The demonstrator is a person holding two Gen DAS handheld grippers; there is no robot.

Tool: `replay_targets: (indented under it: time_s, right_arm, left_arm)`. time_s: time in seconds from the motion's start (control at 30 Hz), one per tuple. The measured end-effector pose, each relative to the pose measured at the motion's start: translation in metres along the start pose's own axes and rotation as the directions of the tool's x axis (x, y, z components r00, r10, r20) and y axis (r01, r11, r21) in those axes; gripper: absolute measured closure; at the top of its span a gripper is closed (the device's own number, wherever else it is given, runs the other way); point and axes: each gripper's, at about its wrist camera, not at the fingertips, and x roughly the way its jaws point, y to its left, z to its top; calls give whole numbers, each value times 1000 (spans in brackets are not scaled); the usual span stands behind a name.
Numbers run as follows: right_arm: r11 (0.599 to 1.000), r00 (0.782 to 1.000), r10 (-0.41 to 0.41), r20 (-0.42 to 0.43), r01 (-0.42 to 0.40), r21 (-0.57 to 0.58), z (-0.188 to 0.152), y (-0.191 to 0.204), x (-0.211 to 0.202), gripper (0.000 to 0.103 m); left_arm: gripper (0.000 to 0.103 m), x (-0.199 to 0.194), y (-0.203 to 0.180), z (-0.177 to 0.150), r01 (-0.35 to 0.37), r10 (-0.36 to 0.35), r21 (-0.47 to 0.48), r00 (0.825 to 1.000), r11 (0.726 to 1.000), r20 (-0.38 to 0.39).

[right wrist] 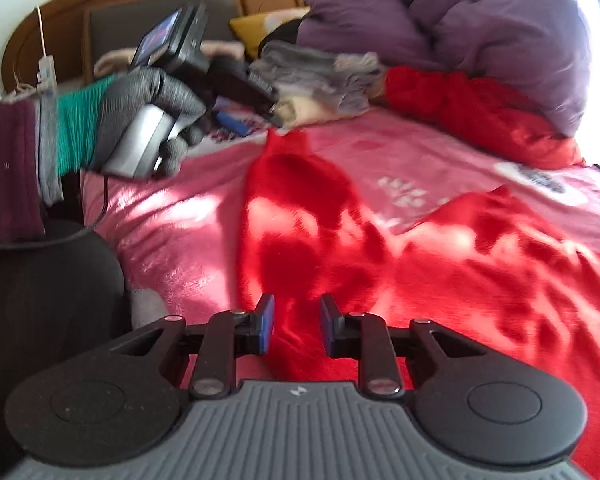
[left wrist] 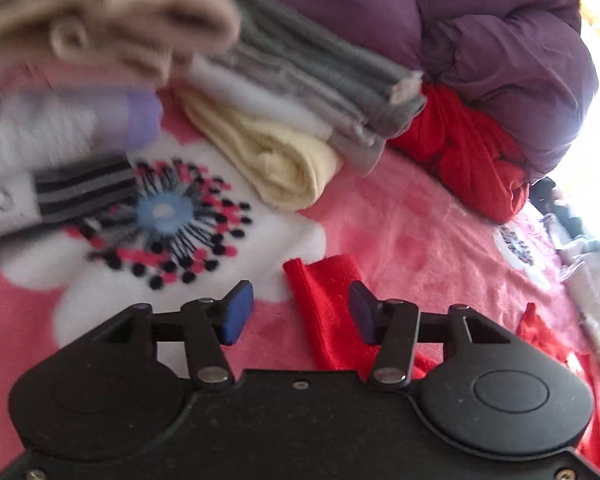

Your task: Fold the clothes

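Your right gripper (right wrist: 296, 330) is parted and empty, the red garment (right wrist: 340, 216) spread on the blanket (right wrist: 172, 216) just ahead of its tips. Your left gripper (left wrist: 300, 314) gapes wide, a red corner (left wrist: 324, 304) between its fingers, ungripped. Catch one layer only at each edge. Beyond sits a folded stack (left wrist: 300, 120).

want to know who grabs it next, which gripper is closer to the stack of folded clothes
Left. The left gripper is open and points toward the stack of folded clothes just ahead. The right gripper is open over the red garment, with the stack far beyond it.
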Motion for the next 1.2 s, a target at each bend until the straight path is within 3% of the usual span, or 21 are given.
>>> replay_targets:
  time_s: [0.07,0.2,0.3,0.4,0.5,0.63,0.77,0.83,0.9,1.0,1.03,1.1,1.2]
  right_arm:
    - [1000,1000,1,-8,-1,21,1,1,13,77]
    - [996,1000,-2,7,1,93,2,-10,19,76]
    - [992,1000,-1,14,0,123,0,-16,18,76]
    - [990,1000,-2,15,0,143,-2,-19,20,76]
    - [987,1000,0,12,-2,161,-3,-22,23,75]
    - [985,1000,5,9,-7,171,-3,-24,24,75]
    - [983,1000,10,6,-11,185,-3,-26,25,75]
    - [982,1000,9,2,-9,186,-3,-26,26,75]
    - [982,1000,6,1,-6,191,-2,-26,26,75]
    - [980,1000,-12,6,10,200,-1,-25,25,75]
    - [981,1000,-27,13,24,193,-1,-22,24,75]
    - [985,999,-44,-15,46,166,-2,-16,30,74]
    - [994,996,-79,-31,81,76,-6,-2,33,72]
  left_arm:
    - [50,12,9,4,18,-18,-32,1000,999,-9]
    - [49,26,25,19,119,-121,-61,992,991,-28]
    - [49,37,39,33,238,-244,-69,965,969,-92]
    - [49,40,46,39,311,-314,-45,938,949,-149]
    - [50,38,49,37,364,-367,-49,914,930,-174]
    - [55,34,55,27,386,-398,-99,902,917,-170]
    - [59,35,47,22,363,-375,-101,912,926,-164]
    - [69,40,42,24,347,-359,-100,920,933,-160]
    - [71,44,36,23,337,-346,-81,925,938,-158]
    - [97,45,27,19,330,-329,-16,934,944,-143]
    - [100,42,25,17,331,-328,-1,935,944,-131]
    - [100,30,20,14,282,-279,61,959,958,-53]
    - [100,42,32,15,217,-217,15,976,976,-30]
